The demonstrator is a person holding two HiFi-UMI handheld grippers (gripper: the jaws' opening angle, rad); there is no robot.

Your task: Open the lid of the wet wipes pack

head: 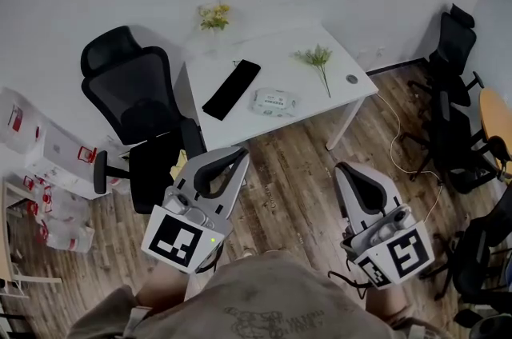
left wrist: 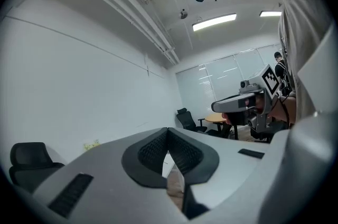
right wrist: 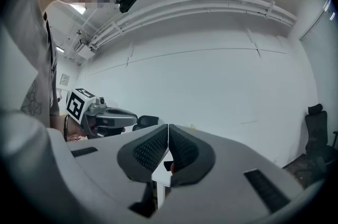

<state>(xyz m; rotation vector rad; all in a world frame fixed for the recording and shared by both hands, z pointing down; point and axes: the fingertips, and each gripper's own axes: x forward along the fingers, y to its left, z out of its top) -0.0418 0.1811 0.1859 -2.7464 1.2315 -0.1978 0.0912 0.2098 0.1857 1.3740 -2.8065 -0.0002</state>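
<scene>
Your left gripper (head: 238, 155) and right gripper (head: 344, 169), low in frame, are both closed, empty. One wet wipes pack (head: 275, 101) lies upper centre on the table (head: 280, 57), beside one black slab (head: 232, 89), perhaps a phone.

Right gripper (right wrist: 168, 133): jaws together, empty

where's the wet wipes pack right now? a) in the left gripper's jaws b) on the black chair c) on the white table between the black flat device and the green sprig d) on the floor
c: the wet wipes pack lies on the white table, with the black flat device on one side and the green sprig on the other. The left gripper and right gripper are short of the table, jaws together and empty.
</scene>
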